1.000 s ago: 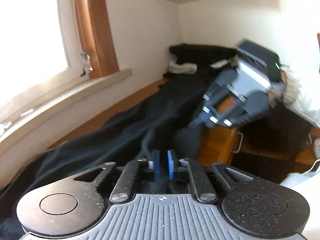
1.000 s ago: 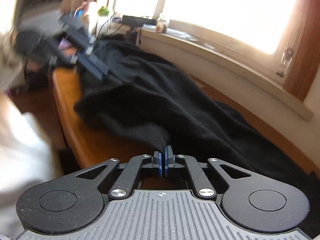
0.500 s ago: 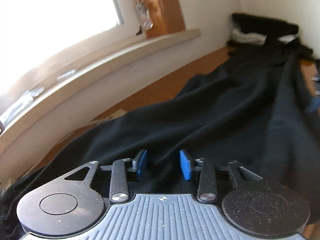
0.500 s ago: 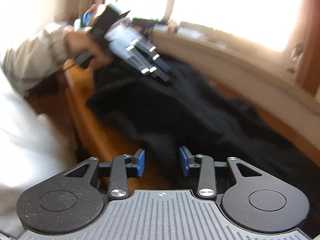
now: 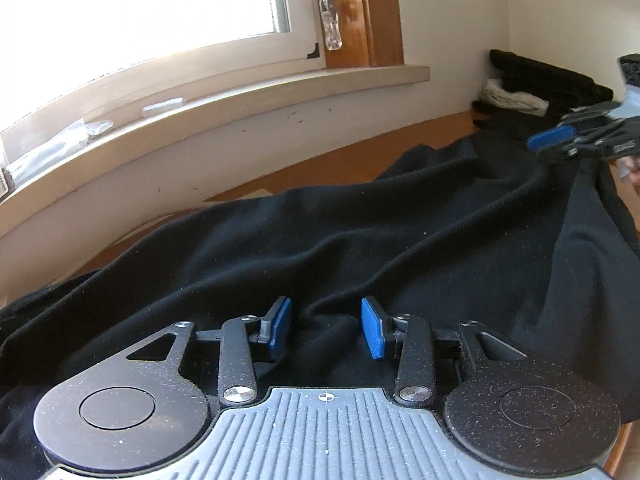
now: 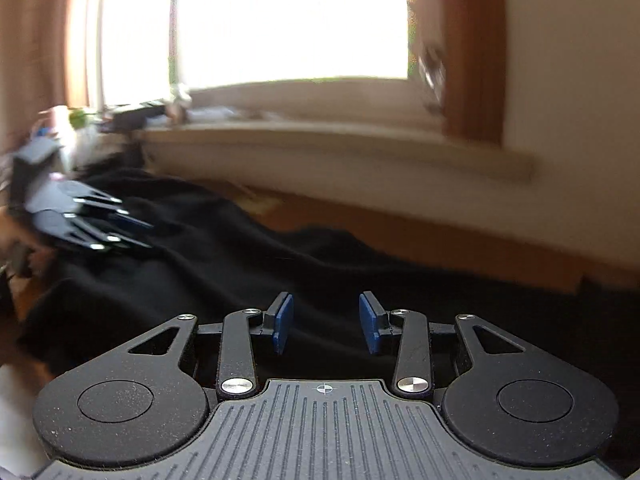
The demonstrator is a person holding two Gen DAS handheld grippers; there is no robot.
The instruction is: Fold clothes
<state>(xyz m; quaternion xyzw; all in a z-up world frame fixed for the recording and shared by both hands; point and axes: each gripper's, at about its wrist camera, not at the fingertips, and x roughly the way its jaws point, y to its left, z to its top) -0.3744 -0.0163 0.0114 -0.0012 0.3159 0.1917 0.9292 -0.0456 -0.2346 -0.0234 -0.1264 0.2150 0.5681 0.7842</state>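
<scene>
A long black garment (image 5: 400, 240) lies rumpled along the wooden table (image 5: 340, 160) under the window. My left gripper (image 5: 326, 330) is open just above the cloth, its blue pads apart with nothing held. The right gripper (image 5: 560, 142) shows at the far right of that view, over the garment's other end. In the right wrist view, which is blurred, my right gripper (image 6: 325, 322) stands open low over the black garment (image 6: 260, 272), and the left gripper (image 6: 120, 228) appears at the far left.
A window sill (image 5: 240, 100) with small items runs along the wall behind the table. Folded black and white clothes (image 5: 532, 88) are stacked in the far corner. The table's wooden surface (image 6: 420, 240) shows between the garment and the wall.
Both grippers were shut on the black garment a second ago and have opened, letting the cloth drop flat. Both views have swung toward the window.
</scene>
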